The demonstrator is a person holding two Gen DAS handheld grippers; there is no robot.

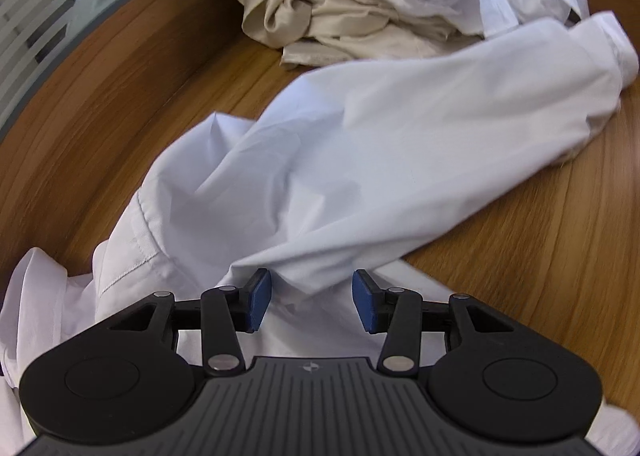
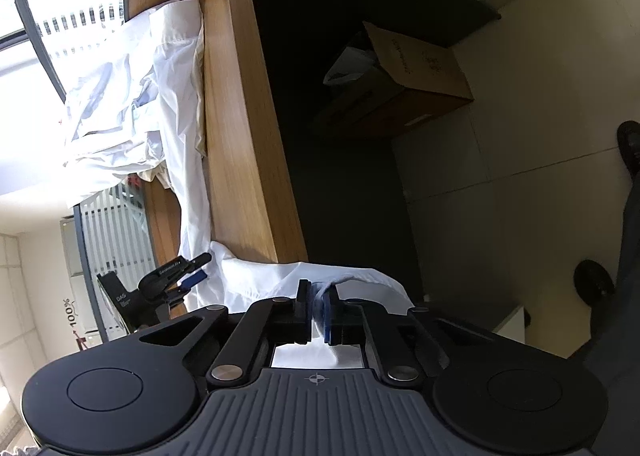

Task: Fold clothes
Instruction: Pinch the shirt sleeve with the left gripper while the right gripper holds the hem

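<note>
A white shirt (image 1: 400, 136) lies crumpled on the wooden table (image 1: 540, 256), one sleeve stretching to its cuff (image 1: 612, 48) at the upper right. My left gripper (image 1: 312, 296) hovers over the shirt's near part, open, its blue pads (image 1: 258, 296) apart and not pressing the cloth. In the right wrist view my right gripper (image 2: 318, 308) is shut on a fold of the white shirt (image 2: 256, 276) where it hangs over the table's edge (image 2: 240, 136). The left gripper (image 2: 188, 272) shows there at the left, above the same cloth.
A heap of beige and white garments (image 1: 320, 4) sits at the table's far side, also seen as a white heap (image 2: 120, 96). Beyond the table edge are a tiled floor, a cardboard box (image 2: 400, 84) and a person's leg (image 2: 632, 216).
</note>
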